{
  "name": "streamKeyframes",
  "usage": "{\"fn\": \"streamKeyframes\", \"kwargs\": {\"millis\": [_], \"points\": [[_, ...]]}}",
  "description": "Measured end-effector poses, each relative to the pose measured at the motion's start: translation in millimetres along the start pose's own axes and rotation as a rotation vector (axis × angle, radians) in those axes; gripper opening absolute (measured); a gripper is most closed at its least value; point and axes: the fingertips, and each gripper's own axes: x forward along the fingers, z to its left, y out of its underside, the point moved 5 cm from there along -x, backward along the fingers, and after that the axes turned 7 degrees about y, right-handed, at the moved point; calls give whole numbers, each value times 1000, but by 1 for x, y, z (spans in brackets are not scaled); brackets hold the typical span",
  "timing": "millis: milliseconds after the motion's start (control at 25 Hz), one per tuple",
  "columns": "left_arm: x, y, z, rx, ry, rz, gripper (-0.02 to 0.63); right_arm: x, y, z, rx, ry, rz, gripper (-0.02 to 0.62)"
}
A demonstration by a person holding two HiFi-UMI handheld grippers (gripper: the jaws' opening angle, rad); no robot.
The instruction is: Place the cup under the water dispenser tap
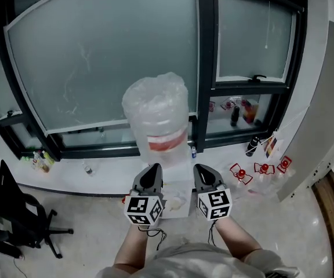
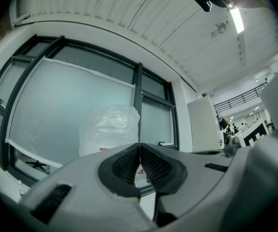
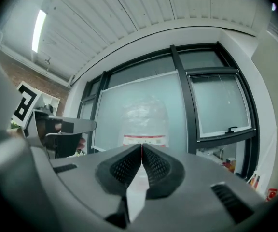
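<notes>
Jaws on the left gripper (image 1: 151,170) and the right gripper (image 1: 205,170) are pressed fully together, with nothing between them. Both point level at the water dispenser (image 1: 176,185), which stands dead ahead and midway between them, so neither hand is nearer. Its upright bottle (image 1: 156,119), wrapped in clear plastic, rises against the frosted window (image 1: 97,51). No cup shows in any view, and the tap is hidden below the grippers. An office chair (image 1: 16,216) stands well off to the left, and small bottles (image 1: 235,116) on the sill to the right.
</notes>
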Motion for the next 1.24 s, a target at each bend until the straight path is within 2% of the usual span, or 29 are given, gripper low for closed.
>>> {"fn": "streamKeyframes", "kwargs": {"millis": [400,880,1240], "points": [[11,-11,1,-34,11,-2,20,7,-8,-8,-8,11,5,28],[30,-5,-3,-19,54,39,20,12,-4,-17,2,21,27,28],[35,4,1,-27,55,58,20,20,6,-17,22,8,52,28]]}}
